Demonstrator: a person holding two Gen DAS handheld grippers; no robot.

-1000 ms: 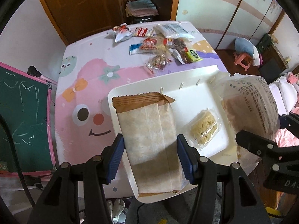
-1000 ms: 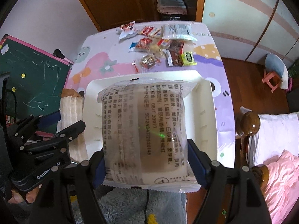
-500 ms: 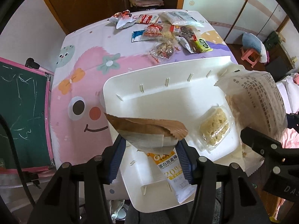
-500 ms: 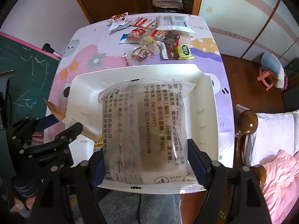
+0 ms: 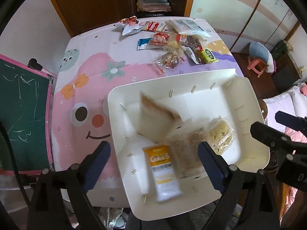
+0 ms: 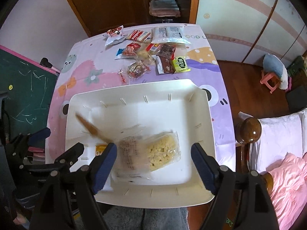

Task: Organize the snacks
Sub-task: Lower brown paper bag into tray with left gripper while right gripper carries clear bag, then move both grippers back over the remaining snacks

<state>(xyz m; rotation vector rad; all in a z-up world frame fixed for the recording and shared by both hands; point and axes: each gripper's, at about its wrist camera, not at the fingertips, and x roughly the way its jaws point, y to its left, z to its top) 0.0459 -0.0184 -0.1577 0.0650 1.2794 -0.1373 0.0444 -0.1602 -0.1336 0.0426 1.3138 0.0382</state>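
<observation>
I have let go with both tongs over the tray [image 6: 199, 115]. The left gripper [image 5: 153, 164] has just been opening; its jaws stand wide and the brown pack [image 5: 153, 117] is clear of them, blurred as it tumbles at mid-frame. The right gripper [image 6: 153, 160] also stands released, and the printed bag [image 6: 130, 153] lies blurred in the tray below it.

My worry starts at the left of the tray. The brown pack is falling slantwise and may come to rest propped on the wall or on the other packs, so later items would sit badly (a light wrapper can also slide on smooth plastic). The tray's near edge seems to overhang the table [image 5: 82, 88], so more weight there could tip it.

In the tray, left to right in the left view: an orange-label packet [image 5: 161, 164] at lower centre, the brown pack above it, the printed bag beside it, then a clear pack of pale pieces [image 5: 220, 136]. The unsorted snacks [image 6: 151, 53] lie in a cluster at the upper centre of the right view, well apart from the tray.
</observation>
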